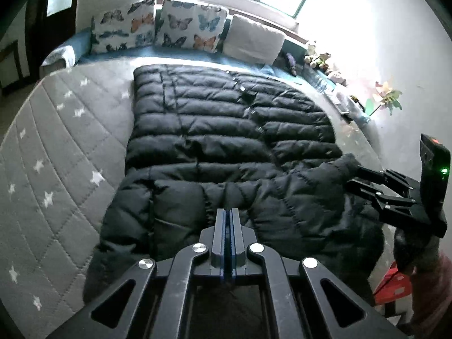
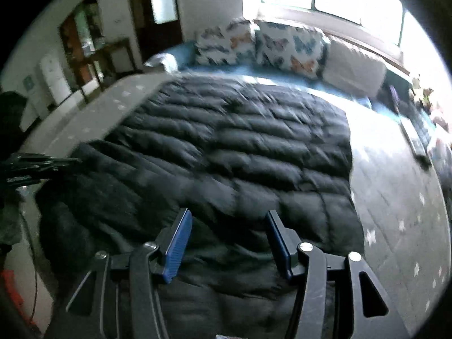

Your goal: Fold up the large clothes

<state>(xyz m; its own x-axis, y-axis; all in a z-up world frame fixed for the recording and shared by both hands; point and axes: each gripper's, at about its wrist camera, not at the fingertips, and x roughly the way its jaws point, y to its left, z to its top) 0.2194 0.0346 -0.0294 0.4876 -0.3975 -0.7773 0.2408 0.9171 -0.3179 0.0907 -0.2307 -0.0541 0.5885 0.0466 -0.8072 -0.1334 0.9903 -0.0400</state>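
Observation:
A large black quilted down jacket (image 1: 226, 130) lies spread on the grey star-patterned bed (image 1: 56, 147), its near part bunched at the bed's front edge. My left gripper (image 1: 228, 212) is shut, its fingers pressed together over the jacket's near fold; I cannot tell if fabric is pinched. My right gripper (image 2: 228, 223) is open above the jacket's (image 2: 240, 141) near end, blue pads (image 2: 178, 248) apart, nothing between them. It also shows in the left wrist view (image 1: 358, 178) at the jacket's right edge. The left gripper (image 2: 65, 161) shows at the far left of the right wrist view.
Two butterfly pillows (image 1: 158, 25) and a white pillow (image 1: 254, 39) line the far side under a bright window. Small toys and clutter (image 1: 325, 65) sit along the right wall. A red object (image 1: 392, 282) is on the floor at the right. A doorway and furniture (image 2: 84, 45) stand at the left.

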